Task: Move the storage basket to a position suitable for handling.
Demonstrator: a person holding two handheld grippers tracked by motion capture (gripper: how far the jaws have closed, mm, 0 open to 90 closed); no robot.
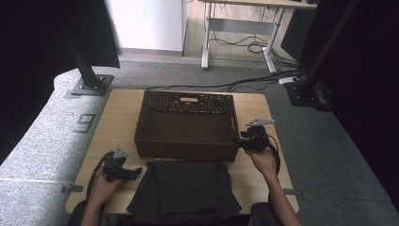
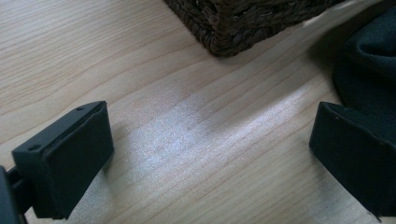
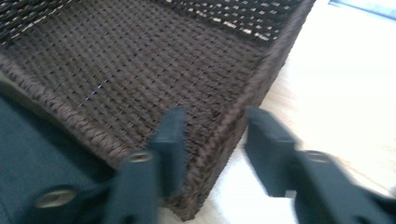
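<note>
Pale wood tabletop (image 1: 120, 113) on grey carpet, carrying a dark wicker basket (image 1: 187, 148) and a folded black cloth (image 1: 186, 190).

The right gripper (image 1: 241, 140) straddles the basket's near right corner wall, its jaws partly apart with one inside and one outside; the blurred right gripper view leaves it unclear whether the pads press the weave. The left gripper (image 1: 136, 172) rests low over bare wood with jaws wide and nothing between them; the cloth lies just to its right, the basket corner ahead of it. Beyond the tabletop stand black frame posts, dark curtains, a desk's legs and trailing cables. The cloth's near edge is cut off by the frame.
</note>
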